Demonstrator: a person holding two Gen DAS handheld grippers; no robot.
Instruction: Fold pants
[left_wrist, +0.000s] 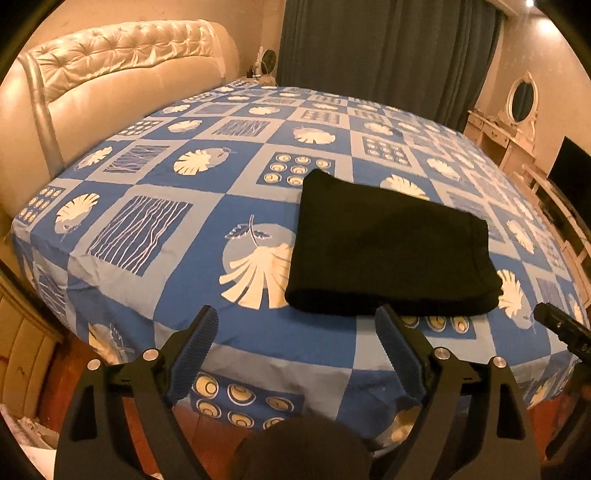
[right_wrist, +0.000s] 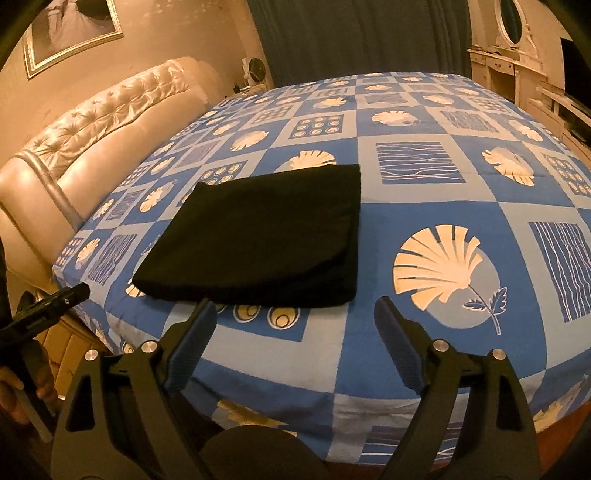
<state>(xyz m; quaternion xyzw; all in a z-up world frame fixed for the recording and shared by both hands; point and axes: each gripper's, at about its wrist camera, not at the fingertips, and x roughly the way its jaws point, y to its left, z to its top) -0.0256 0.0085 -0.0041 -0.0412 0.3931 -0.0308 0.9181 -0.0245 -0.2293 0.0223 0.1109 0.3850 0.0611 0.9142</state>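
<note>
One bed (left_wrist: 155, 295), patterned blue sheet, carries the whole work area; headboard (left_wrist: 122, 74) at its far left end. Pants (left_wrist: 388, 243) lie near the bed's front edge as a compact black rectangle, several layers stacked, edges roughly aligned. Judged: folding looks complete or nearly so.

Left gripper (left_wrist: 295, 332): jaws spread wide, nothing between them, above the front edge, clear of the cloth. Right gripper (right_wrist: 295, 325): same, jaws spread, empty, just short of the pants.

Risks, judged:
- A low jaw tip could snag the near hem and drag the stack open.
- The stack sits close to the edge; a nudge could slide it off.
- Thick layers may spring apart.

Writing: none legible; no labels seen on pants, sheet or grippers.
</note>
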